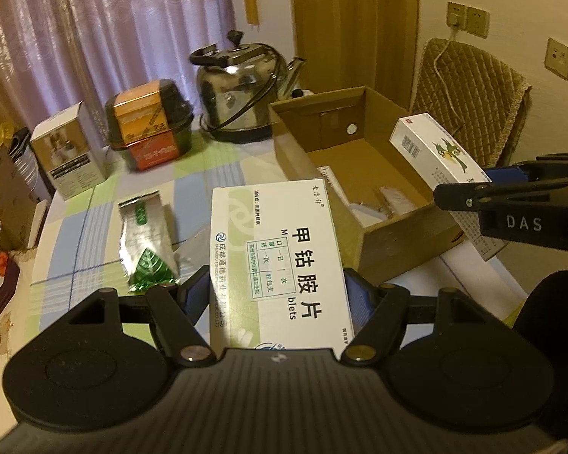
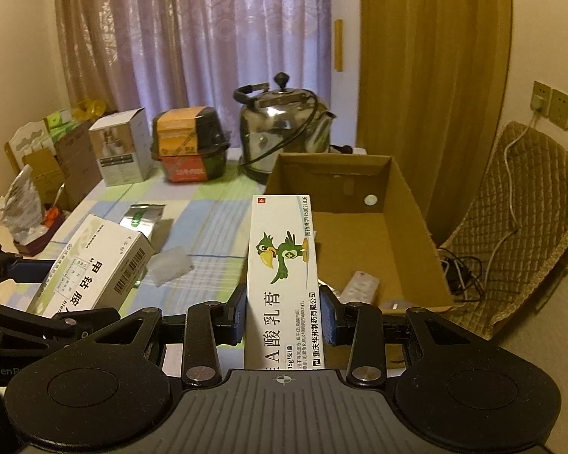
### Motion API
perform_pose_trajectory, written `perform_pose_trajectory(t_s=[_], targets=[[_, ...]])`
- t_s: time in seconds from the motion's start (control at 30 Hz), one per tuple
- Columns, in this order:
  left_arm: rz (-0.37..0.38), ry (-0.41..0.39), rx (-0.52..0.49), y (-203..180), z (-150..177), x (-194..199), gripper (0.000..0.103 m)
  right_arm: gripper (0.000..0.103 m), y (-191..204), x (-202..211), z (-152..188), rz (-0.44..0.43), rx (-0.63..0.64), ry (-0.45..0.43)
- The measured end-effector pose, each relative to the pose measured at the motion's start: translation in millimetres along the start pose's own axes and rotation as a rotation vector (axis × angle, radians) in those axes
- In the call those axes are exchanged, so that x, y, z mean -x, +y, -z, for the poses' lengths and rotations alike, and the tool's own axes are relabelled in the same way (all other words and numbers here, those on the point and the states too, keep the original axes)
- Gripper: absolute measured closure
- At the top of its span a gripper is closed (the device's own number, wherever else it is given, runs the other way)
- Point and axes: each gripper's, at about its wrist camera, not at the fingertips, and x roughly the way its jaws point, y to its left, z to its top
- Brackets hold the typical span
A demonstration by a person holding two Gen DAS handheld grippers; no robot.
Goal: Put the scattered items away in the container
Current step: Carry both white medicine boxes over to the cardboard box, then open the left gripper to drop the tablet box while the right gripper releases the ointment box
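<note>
My left gripper (image 1: 276,299) is shut on a wide white medicine box (image 1: 276,257) with green swirls and black lettering, held above the table just left of the open cardboard box (image 1: 394,234). The same medicine box (image 2: 94,265) shows at the left of the right wrist view. My right gripper (image 2: 282,314) is shut on a long narrow ointment box (image 2: 282,268) with a green parrot, held near the cardboard box's (image 2: 416,227) near left corner. That ointment box (image 1: 435,147) hovers over the container's right wall. A blister pack (image 2: 359,285) lies inside. A silver-green foil packet (image 1: 147,242) lies on the checked tablecloth.
At the table's back stand a steel kettle (image 1: 242,94), a black instant-food bowl (image 1: 151,125) and a white carton (image 1: 68,151). A clear plastic piece (image 2: 170,265) lies on the cloth. Clutter lines the left edge (image 2: 30,208). A quilted chair (image 2: 518,227) with cables stands right of the container.
</note>
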Motion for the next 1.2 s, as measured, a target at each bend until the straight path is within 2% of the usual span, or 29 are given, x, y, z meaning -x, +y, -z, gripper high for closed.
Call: perform_pose_trajectory(t_s=[0.63,0.87,1.2], targets=[[0.076,-0.044,-0.056,-43.0,-49.5,-35.4,0.035,0.062,-55.8,-17.7,-21.1,0.061,-0.04,-0.025],[0.13,-0.062,-0.027,-48.8,-77.7,-55.6,0.035,0.062,-76.7,-33.4,-33.1,0.085,-0.048,-0.033],[0.155,-0.068,-0.025,-58.7,-104.1,-90.1,0.034,0.062,-97.6,-58.9,-45.2,0.089,-0.071,-0.031]])
